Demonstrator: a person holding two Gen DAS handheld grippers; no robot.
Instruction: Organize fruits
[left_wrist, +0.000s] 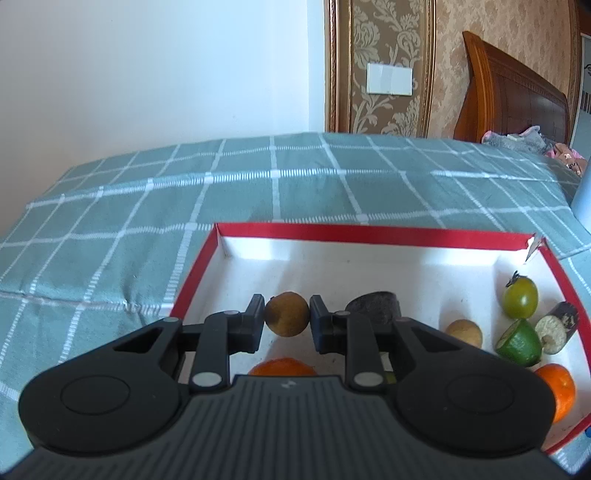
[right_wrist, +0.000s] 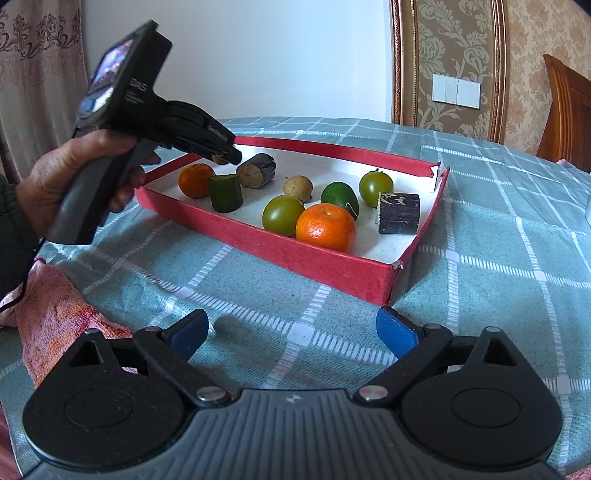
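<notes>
Left claw (left_wrist: 287, 319) clamps a brown round fruit (left_wrist: 286, 314) inside the red tray (left_wrist: 369, 233).
Right claw (right_wrist: 291, 332) spread wide, holding nothing, just outside the tray's near wall.

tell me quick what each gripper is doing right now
Left gripper: shut on a small round brown fruit, above the red tray.
Right gripper: open, holding nothing, over the checked cloth.

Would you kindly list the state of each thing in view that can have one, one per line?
Left tongs: shut on the small brown fruit, held above the tray floor.
Right tongs: open, empty, over the checked cloth.
Red tray: open-topped, one far corner torn.
Lime: cut, green flesh showing.
Near tangerine: whole, lying in the tray.
</notes>
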